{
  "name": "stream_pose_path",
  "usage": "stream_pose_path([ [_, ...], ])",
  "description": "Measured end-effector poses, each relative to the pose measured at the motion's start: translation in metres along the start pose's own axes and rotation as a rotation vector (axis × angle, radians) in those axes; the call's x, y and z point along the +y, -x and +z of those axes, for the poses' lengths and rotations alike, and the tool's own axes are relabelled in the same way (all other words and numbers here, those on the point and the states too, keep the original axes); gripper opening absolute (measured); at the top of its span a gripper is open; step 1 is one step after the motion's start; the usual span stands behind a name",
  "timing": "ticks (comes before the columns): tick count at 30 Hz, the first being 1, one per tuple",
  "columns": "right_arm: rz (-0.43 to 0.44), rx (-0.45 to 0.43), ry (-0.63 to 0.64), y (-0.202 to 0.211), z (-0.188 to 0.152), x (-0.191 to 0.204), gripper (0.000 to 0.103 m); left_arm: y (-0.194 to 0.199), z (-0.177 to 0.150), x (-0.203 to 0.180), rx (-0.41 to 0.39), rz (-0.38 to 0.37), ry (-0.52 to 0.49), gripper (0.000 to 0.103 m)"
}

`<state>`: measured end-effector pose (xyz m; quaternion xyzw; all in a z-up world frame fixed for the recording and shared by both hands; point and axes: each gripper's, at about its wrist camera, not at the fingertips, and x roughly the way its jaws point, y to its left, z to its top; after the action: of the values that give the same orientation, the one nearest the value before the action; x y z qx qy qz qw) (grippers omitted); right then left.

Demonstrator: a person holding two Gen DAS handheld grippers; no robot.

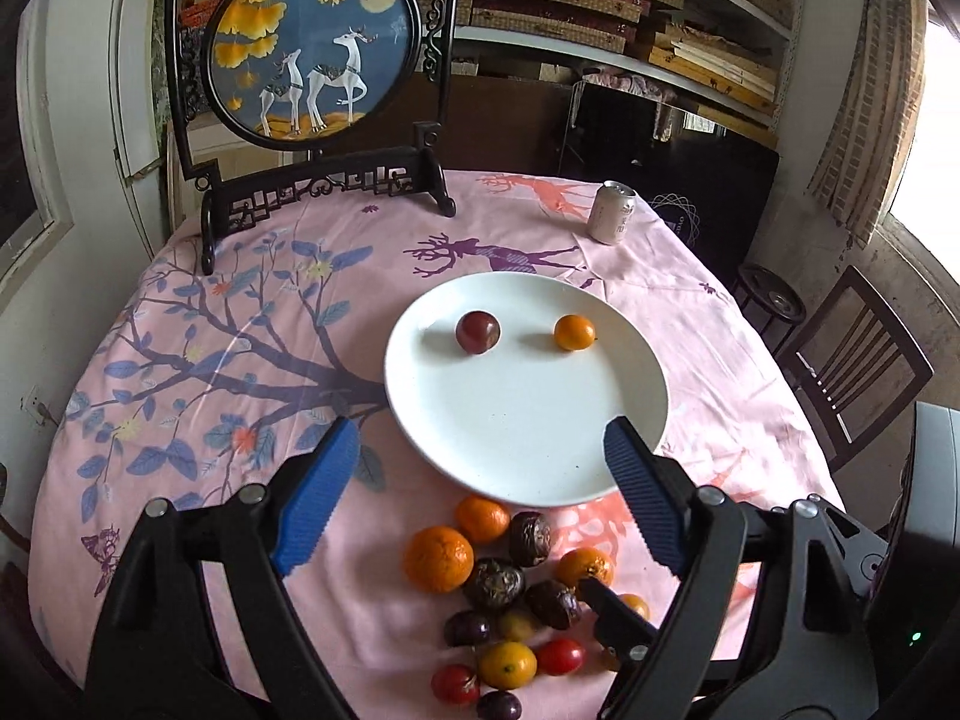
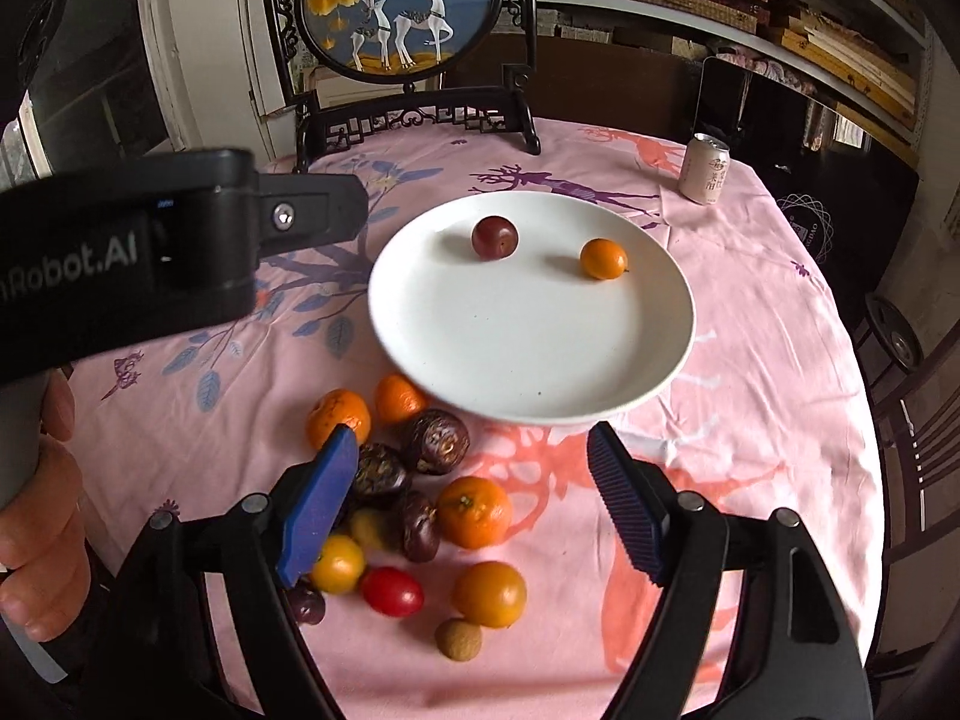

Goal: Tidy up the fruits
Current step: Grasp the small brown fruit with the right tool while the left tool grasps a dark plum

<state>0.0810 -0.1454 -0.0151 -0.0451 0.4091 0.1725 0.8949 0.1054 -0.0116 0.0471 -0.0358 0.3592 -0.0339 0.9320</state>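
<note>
the white plate sits in the middle of the counter on the pink printed cloth, and only two fruits lie on it: a dark red grape and a small orange kumquat, apart from each other near the far rim. the rest of the fruit lies in a loose pile on the cloth just in front of the plate's near edge, likely so each piece is a short carry away: tangerines, wrinkled passion fruits, a red cherry tomato, a round yellow-orange fruit and a small tan longan.

the right gripper hangs over the pile with its jaws released and spread wide, nothing between them; the tangerine sits in the gap below, so it looks like the next pick. the left gripper hovers higher, over the plate's near rim, jaws likewise released and empty. most of the sorting is not yet done. a can and a framed deer screen stand well behind.
</note>
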Motion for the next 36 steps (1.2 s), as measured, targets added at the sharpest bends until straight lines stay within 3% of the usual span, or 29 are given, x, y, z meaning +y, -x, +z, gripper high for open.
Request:
stream_pose_path([
  [6, -0.015, 0.019, -0.058, 0.014, -0.030, -0.002, 0.079, 0.018, -0.034, 0.010, 0.010, -0.024, -0.013, 0.088],
  [9, -0.033, 0.055, -0.092, 0.012, -0.052, -0.009, 0.079, 0.018, -0.066, 0.027, 0.030, 0.003, -0.018, 0.089],
  [13, -0.031, 0.130, -0.108, -0.004, -0.083, -0.014, 0.079, 0.009, -0.109, 0.052, 0.104, 0.018, -0.006, 0.088],
  [17, 0.000, 0.145, -0.097, -0.018, -0.094, -0.011, 0.079, 0.004, -0.136, 0.058, 0.162, 0.043, -0.020, 0.088],
  [18, 0.008, 0.150, -0.093, -0.021, -0.095, -0.010, 0.074, 0.002, -0.140, 0.059, 0.179, 0.042, -0.022, 0.088],
  [19, 0.020, 0.158, -0.088, -0.025, -0.096, -0.008, 0.061, 0.001, -0.143, 0.059, 0.193, 0.037, -0.021, 0.088],
  [21, 0.034, 0.176, -0.083, -0.035, -0.098, -0.005, 0.046, -0.001, -0.149, 0.059, 0.219, 0.010, -0.016, 0.088],
  [22, 0.011, 0.154, -0.065, -0.036, -0.097, -0.003, 0.036, -0.001, -0.151, 0.057, 0.231, -0.007, -0.016, 0.088],
  [23, -0.007, 0.153, -0.051, -0.036, -0.096, -0.001, 0.033, -0.001, -0.153, 0.055, 0.243, -0.024, -0.019, 0.088],
  [24, 0.015, 0.152, -0.057, -0.034, -0.096, -0.001, 0.023, -0.002, -0.154, 0.052, 0.253, -0.036, -0.024, 0.088],
  [31, -0.044, 0.097, -0.084, -0.009, -0.096, -0.014, 0.023, -0.006, -0.163, 0.014, 0.311, -0.131, -0.090, 0.088],
  [33, -0.042, 0.097, -0.098, -0.007, -0.100, -0.020, 0.023, -0.011, -0.164, 0.005, 0.329, -0.141, -0.099, 0.085],
  [35, -0.033, 0.101, -0.122, -0.005, -0.104, -0.027, 0.023, -0.016, -0.165, -0.004, 0.346, -0.134, -0.107, 0.061],
  [36, -0.032, 0.102, -0.132, -0.004, -0.106, -0.030, 0.023, -0.020, -0.165, -0.007, 0.358, -0.133, -0.110, 0.055],
])
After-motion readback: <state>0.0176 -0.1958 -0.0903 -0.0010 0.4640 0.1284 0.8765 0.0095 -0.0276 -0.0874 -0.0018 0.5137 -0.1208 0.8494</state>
